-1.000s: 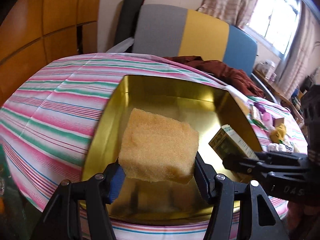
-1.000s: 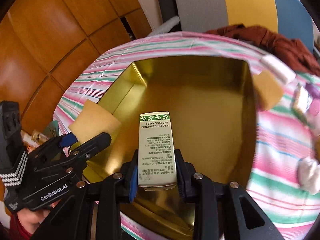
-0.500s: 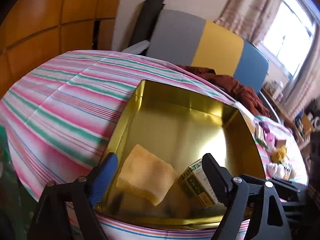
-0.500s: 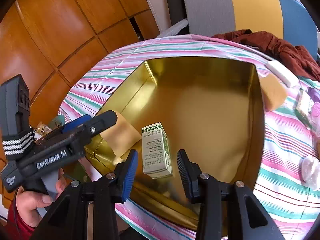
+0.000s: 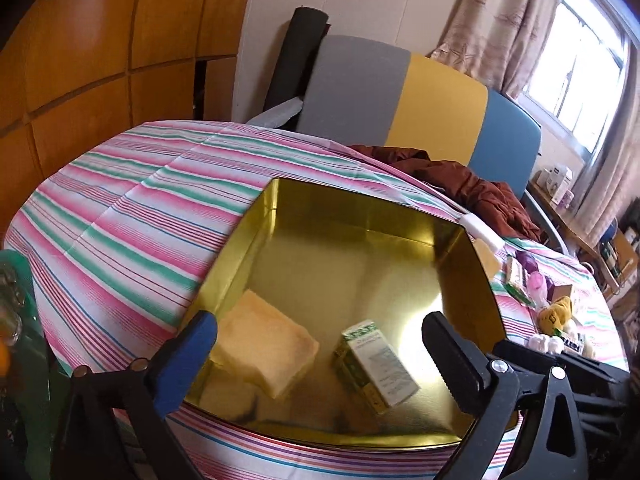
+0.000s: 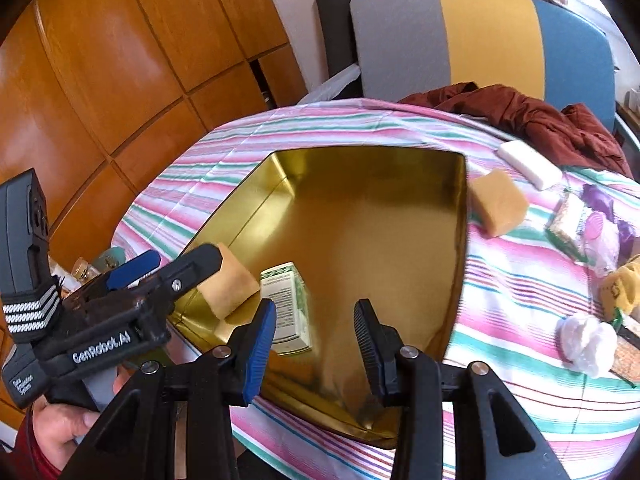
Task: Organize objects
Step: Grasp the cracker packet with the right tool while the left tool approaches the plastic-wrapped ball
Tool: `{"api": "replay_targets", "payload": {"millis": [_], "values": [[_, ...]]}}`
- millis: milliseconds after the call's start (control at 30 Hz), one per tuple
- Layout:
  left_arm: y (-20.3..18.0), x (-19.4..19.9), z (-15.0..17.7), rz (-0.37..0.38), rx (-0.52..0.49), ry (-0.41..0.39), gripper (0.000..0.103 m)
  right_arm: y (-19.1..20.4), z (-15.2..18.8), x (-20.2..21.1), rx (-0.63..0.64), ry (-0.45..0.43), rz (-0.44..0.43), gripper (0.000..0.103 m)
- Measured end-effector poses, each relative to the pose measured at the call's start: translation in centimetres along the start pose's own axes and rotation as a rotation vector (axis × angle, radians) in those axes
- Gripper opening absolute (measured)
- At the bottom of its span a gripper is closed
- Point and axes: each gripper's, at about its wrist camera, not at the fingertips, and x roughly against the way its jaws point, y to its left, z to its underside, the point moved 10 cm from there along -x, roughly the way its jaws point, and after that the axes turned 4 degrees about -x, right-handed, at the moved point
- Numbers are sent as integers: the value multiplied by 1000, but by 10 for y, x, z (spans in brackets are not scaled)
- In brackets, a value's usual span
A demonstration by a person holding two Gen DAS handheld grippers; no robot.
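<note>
The left gripper (image 5: 320, 344) was spread wide with nothing between its fingers, one blue-padded and one black, poised at the near edge of a gold metal tin (image 5: 360, 236). The right gripper (image 6: 315, 334) was likewise wide apart and empty, held over the same tin's near rim. Inside the tin, a yellow sponge (image 5: 264, 348) lay tilted in the near left corner, leaning on the tin wall. Just beside it, to its right, a small green-and-white carton (image 5: 376, 364) lay on the tin floor, printed side up. The sponge and carton looked close together, though whether they touched could not be told. The tin sat on a tablecloth (image 5: 132, 208) striped in pink, green and white. Outside the tin, near its far right corner, sat a second yellow sponge (image 6: 498, 202) and a white bar (image 6: 528, 164). Farther right, a white crumpled wad (image 6: 586, 344) and several small packets lay scattered on the cloth. Behind the table stood a grey, yellow and blue chair (image 6: 480, 40) with a dark red garment (image 6: 532, 120) draped over it.
</note>
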Motion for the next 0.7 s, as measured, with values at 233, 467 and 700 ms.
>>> {"api": "replay_targets", "payload": {"millis": [233, 467, 700], "values": [[-25, 4, 4, 36, -4, 18, 103, -27, -7, 22, -18, -49, 46, 41], [-57, 11, 4, 82, -53, 18, 103, -72, -12, 49, -87, -103, 103, 41], [-99, 14, 11, 139, -99, 41, 103, -115, -10, 72, -150, -138, 143, 41]]}}
